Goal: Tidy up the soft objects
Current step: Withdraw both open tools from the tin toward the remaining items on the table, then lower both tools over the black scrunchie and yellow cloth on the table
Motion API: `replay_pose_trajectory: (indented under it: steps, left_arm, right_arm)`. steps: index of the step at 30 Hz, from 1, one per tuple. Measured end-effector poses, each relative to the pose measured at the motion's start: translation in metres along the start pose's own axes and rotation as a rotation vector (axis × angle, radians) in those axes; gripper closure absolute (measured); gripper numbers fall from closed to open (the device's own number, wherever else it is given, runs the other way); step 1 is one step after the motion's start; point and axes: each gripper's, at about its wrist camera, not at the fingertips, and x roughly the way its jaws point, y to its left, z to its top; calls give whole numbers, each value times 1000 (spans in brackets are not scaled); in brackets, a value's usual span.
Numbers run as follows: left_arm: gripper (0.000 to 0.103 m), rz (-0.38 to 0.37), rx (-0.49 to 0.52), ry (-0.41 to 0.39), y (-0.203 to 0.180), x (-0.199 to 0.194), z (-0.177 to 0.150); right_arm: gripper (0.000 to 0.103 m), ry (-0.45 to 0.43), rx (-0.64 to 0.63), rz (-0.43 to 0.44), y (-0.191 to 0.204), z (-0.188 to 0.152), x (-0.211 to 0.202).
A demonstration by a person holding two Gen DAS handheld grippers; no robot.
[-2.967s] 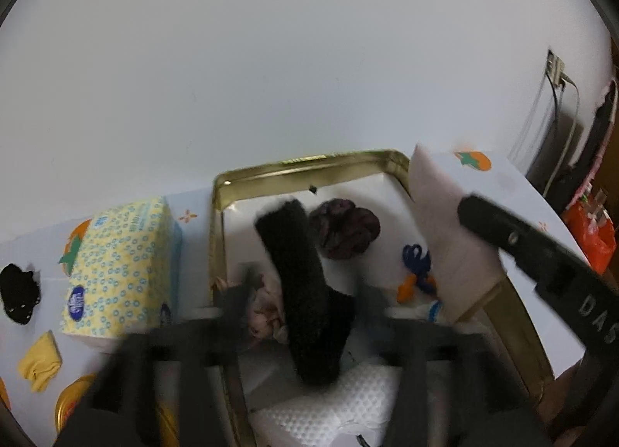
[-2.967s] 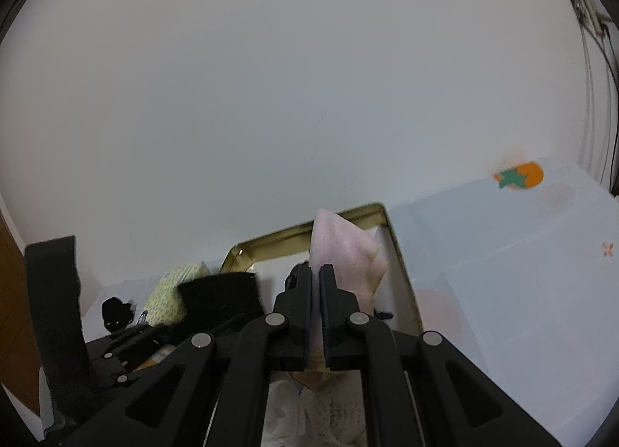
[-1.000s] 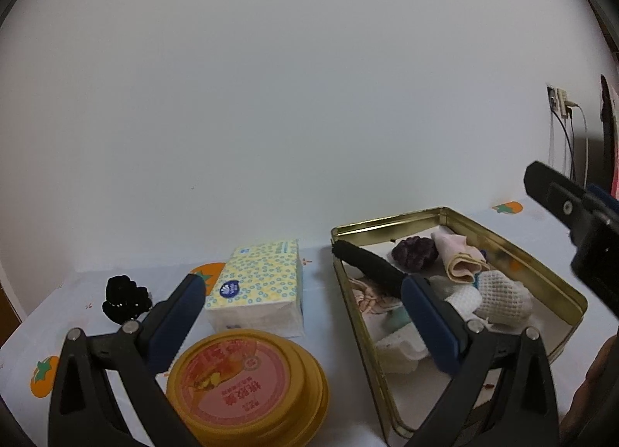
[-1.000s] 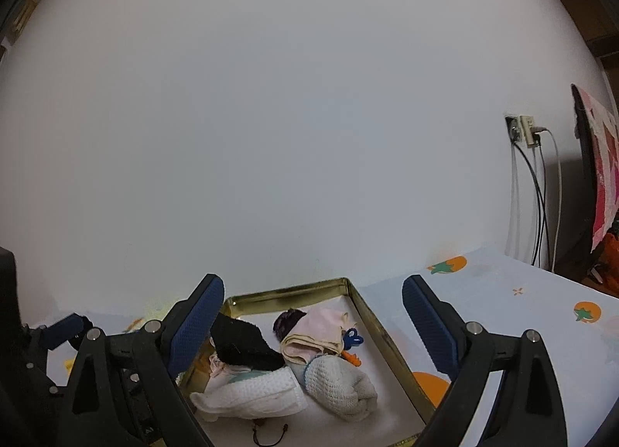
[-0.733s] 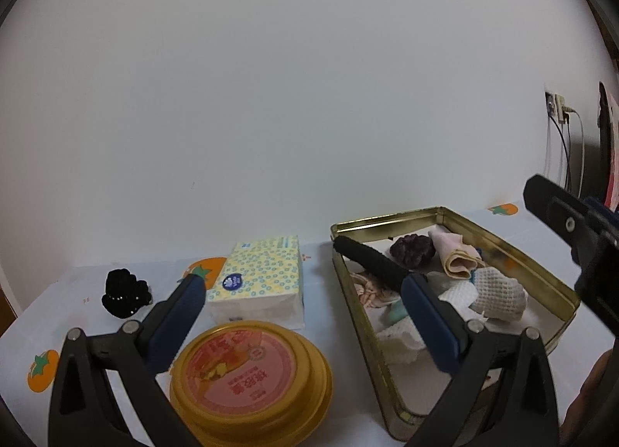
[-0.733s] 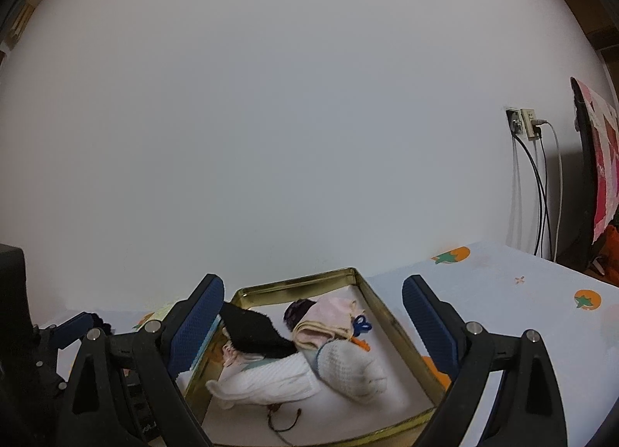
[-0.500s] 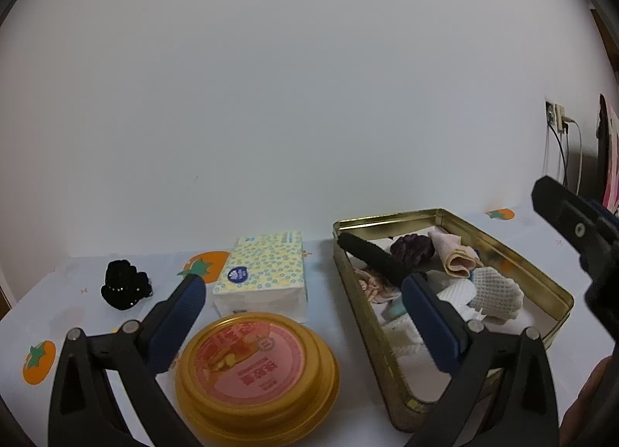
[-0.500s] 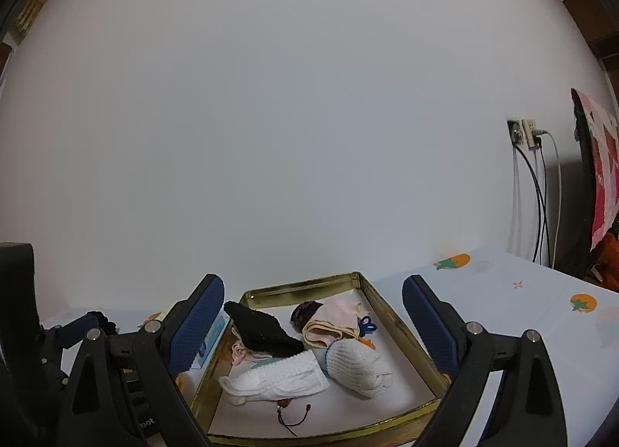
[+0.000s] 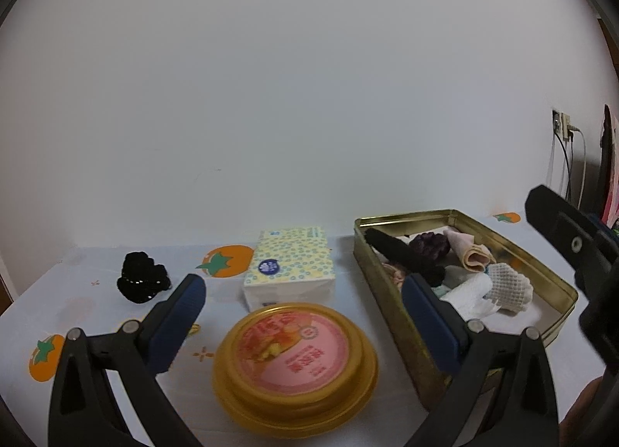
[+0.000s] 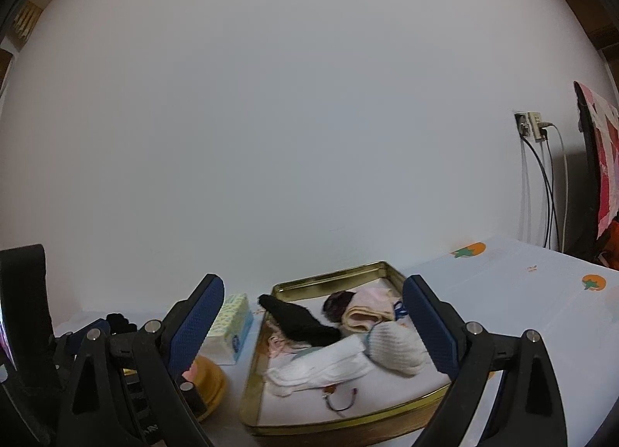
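On the tabletop (image 9: 96, 315), covered in a pale cloth printed with orange fruits, a gold rectangular tin (image 9: 557, 284) stands open on the right and holds most of the soft things. Inside it a black sock (image 10: 300, 317) lies along the left wall, its end resting on the rim. A white knitted sock (image 10: 321, 367) stretches across the middle of the tin, and a bundled white mesh-knit sock (image 10: 394, 342) lies just beside it on the right, touching it. Behind these a folded pink cloth (image 10: 367, 309) sits next to a dark purple scrunchie (image 10: 336, 302), with a small blue and orange item at the far right that is too small to tell. A thin cord (image 10: 340, 398) lies loose on the tin's white floor near the front wall.

Left of the tin, a round yellow lid with a pink label (image 9: 296, 354) lies flat on the tabletop. Just behind it stands a tissue pack (image 9: 290, 267) patterned with blue rings. A black scrunchie (image 9: 143, 282) rests apart on the cloth, well left of the tissue pack and outside the tin.

The left gripper (image 9: 303, 303) hangs above the yellow lid with its blue-padded fingers spread wide and nothing between them. The right gripper (image 10: 313, 307) hovers before the tin, likewise spread wide and empty.
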Motion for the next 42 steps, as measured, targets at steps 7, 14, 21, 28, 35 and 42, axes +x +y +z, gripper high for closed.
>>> replay_pose_trajectory:
  steps: [7, 14, 21, 28, 35, 42]
  left_arm:
    - [0, 32, -31, 16, 32, 2, -3]
    - [0, 93, -77, 33, 77, 5, -7]
    - [0, 150, -97, 40, 112, 8, -11]
    - [0, 183, -111, 47, 138, 8, -19]
    - [0, 208, -119, 61, 163, 12, -23]
    - [0, 273, -135, 87, 200, 20, -26]
  right_arm:
    - [8, 15, 2, 39, 28, -5, 5]
    - [8, 20, -17, 92, 64, -12, 12]
    - [8, 39, -22, 143, 93, -19, 21]
    - [8, 60, -22, 179, 119, -24, 29]
    - [8, 83, -29, 206, 139, -29, 38]
    - [8, 122, -52, 232, 160, -36, 49]
